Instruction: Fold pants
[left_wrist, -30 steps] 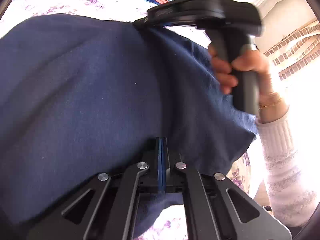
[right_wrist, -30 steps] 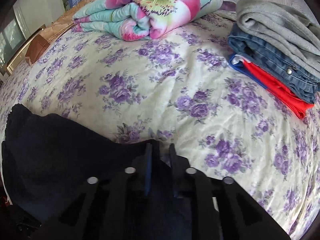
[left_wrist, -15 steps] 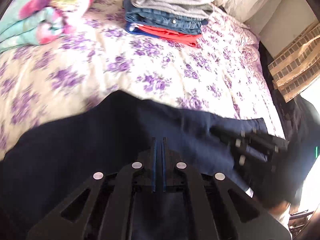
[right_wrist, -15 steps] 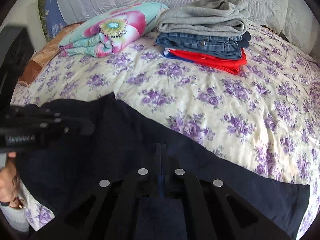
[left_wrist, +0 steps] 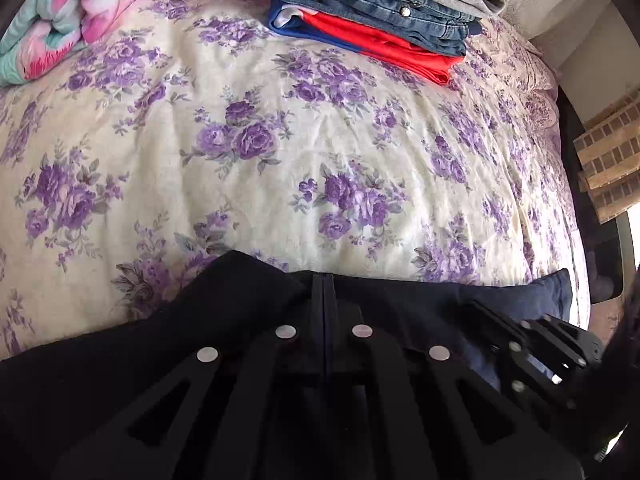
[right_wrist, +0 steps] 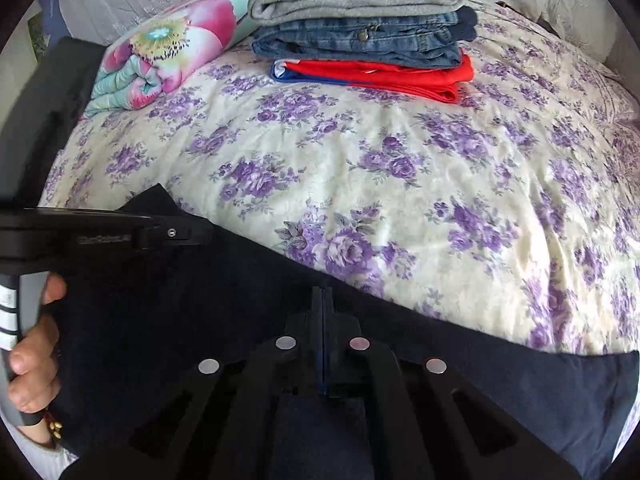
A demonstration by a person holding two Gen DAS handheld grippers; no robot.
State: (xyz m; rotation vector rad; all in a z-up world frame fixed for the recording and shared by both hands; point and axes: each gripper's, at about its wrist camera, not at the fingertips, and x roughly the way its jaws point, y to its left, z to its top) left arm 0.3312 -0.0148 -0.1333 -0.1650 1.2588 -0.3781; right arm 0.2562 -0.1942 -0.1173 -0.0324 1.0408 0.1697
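Left wrist view shows the dark navy pants (left_wrist: pixel 132 360) lying along the near edge of the bed (left_wrist: pixel 280 128), with my left hand-held gripper (left_wrist: pixel 324 292) pinched fully together on the cloth's far edge. On the right wrist view my right hand-held gripper (right_wrist: pixel 322 300) is likewise closed tight on the same edge of the pants (right_wrist: pixel 180 300), further along it.

I judge the main risk to be uneven pulling: if one side leads, the edge between the two grips slackens and the fold lands crooked or bunched. The cloth is thin at each pinch, so a sharp tug could slip it free and drop a corner. The end of the pants toward the bed's side hangs near the drop-off and could slide off.

Beyond the pants, a stack of folded clothes (right_wrist: pixel 360 36) and a flowered blanket roll (right_wrist: pixel 168 52) sit well apart, unlikely to interfere.
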